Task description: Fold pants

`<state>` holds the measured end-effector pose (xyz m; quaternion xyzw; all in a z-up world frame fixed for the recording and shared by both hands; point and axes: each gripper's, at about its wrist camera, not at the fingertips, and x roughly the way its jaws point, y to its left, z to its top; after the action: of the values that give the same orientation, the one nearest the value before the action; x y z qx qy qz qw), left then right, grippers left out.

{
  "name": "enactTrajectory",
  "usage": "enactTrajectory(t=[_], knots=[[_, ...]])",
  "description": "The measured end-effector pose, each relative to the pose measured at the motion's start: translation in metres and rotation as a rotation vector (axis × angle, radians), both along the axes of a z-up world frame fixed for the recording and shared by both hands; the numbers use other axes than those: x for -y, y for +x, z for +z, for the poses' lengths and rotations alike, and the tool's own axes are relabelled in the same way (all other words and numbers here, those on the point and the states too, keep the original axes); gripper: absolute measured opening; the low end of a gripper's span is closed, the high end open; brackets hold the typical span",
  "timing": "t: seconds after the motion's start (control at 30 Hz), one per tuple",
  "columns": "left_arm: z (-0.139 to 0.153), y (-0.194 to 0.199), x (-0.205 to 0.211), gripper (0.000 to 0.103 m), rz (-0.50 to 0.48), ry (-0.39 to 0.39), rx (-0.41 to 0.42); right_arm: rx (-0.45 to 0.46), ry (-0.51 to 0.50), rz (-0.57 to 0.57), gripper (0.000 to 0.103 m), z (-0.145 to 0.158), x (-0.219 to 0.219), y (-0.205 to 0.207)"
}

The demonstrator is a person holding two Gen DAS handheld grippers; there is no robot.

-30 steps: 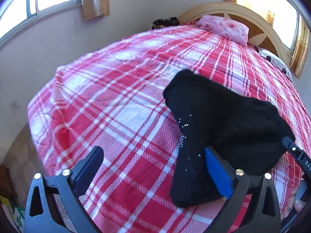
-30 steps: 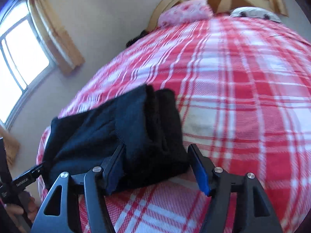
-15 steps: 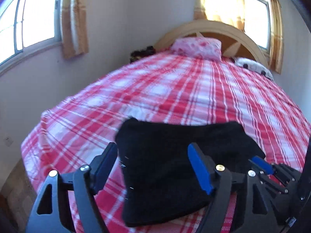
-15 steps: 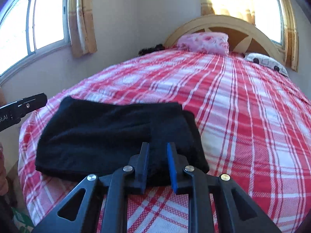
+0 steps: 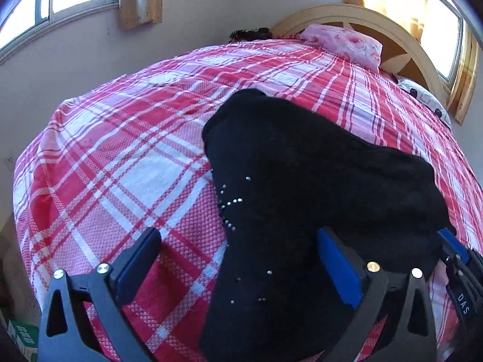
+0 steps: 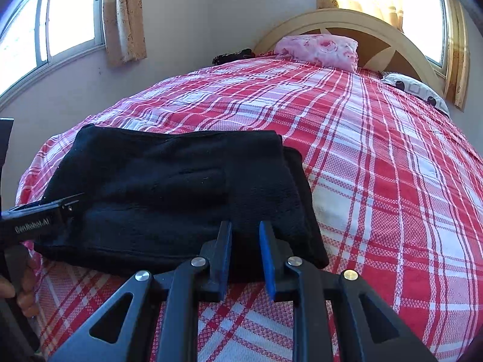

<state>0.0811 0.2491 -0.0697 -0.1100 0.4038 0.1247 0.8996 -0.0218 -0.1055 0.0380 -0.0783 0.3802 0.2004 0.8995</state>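
Black pants (image 6: 169, 193), of a soft, matte, fleece-like knit, are seen folded into a thick rectangular stack near the foot of the bed, on a coarse woven bedspread (image 6: 377, 181) checked in red, pink and white. In the right wrist view a narrower lower layer is seen protruding past the stack's right edge, and a faint pocket-like seam is noted on the top panel. In the left wrist view the pants (image 5: 302, 196) appear as a bulky dark mound, with small silvery studs scattered along its left side. The left gripper (image 5: 238, 265) is held with jaws wide apart, its blue-padded fingers straddling the near-left corner of the fabric; one pad is over the bedspread, the other over the black cloth, and nothing is clamped. The right gripper (image 6: 244, 256) is held low at the near edge of the stack with jaws nearly together, a narrow gap left between the flat blue pads; whether cloth is pinched cannot be told. A pink rose-printed pillow (image 6: 320, 49) and a white pillow with dark spots (image 6: 416, 90) are recorded against a curved cream wooden headboard (image 6: 347, 22).
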Motion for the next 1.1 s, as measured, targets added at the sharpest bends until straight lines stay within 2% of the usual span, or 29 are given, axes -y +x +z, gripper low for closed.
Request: enactTrajectory(t=[0.13, 0.2, 0.3, 0.37, 0.5, 0.57, 0.67, 0.8, 0.93, 1.1], knots=[[0.002, -0.001, -0.004, 0.103, 0.002, -0.032, -0.004, 0.004, 0.006, 0.001, 0.022, 0.000, 0.001, -0.001], [0.011, -0.009, 0.000, 0.103, 0.000, 0.002, 0.004, 0.008, 0.006, 0.008, 0.026, 0.000, 0.000, -0.002], [0.025, -0.021, 0.016, 0.103, -0.026, 0.128, 0.022, 0.009, 0.015, 0.026, 0.036, 0.000, 0.000, -0.003], [0.031, -0.030, 0.025, 0.103, -0.042, 0.188, 0.037, 0.010, 0.018, 0.046, 0.049, 0.001, -0.002, -0.005], [0.037, -0.048, 0.036, 0.103, -0.070, 0.200, 0.055, 0.024, -0.031, 0.058, 0.060, 0.005, -0.009, -0.018], [0.039, -0.052, 0.038, 0.103, -0.072, 0.197, 0.055, 0.020, -0.058, 0.048, 0.072, 0.007, -0.012, -0.029], [0.041, -0.058, 0.042, 0.103, -0.080, 0.195, 0.061, -0.021, -0.050, 0.035, 0.073, 0.006, -0.009, -0.045], [0.043, -0.065, 0.050, 0.103, -0.091, 0.212, 0.064, -0.080, 0.019, -0.018, 0.073, 0.008, 0.010, -0.062], [0.041, -0.068, 0.057, 0.103, -0.098, 0.211, 0.057, -0.083, 0.087, -0.067, 0.073, 0.017, 0.027, -0.070], [0.038, -0.069, 0.067, 0.103, -0.122, 0.215, 0.038, -0.069, 0.111, -0.094, 0.073, 0.029, 0.037, -0.076]])
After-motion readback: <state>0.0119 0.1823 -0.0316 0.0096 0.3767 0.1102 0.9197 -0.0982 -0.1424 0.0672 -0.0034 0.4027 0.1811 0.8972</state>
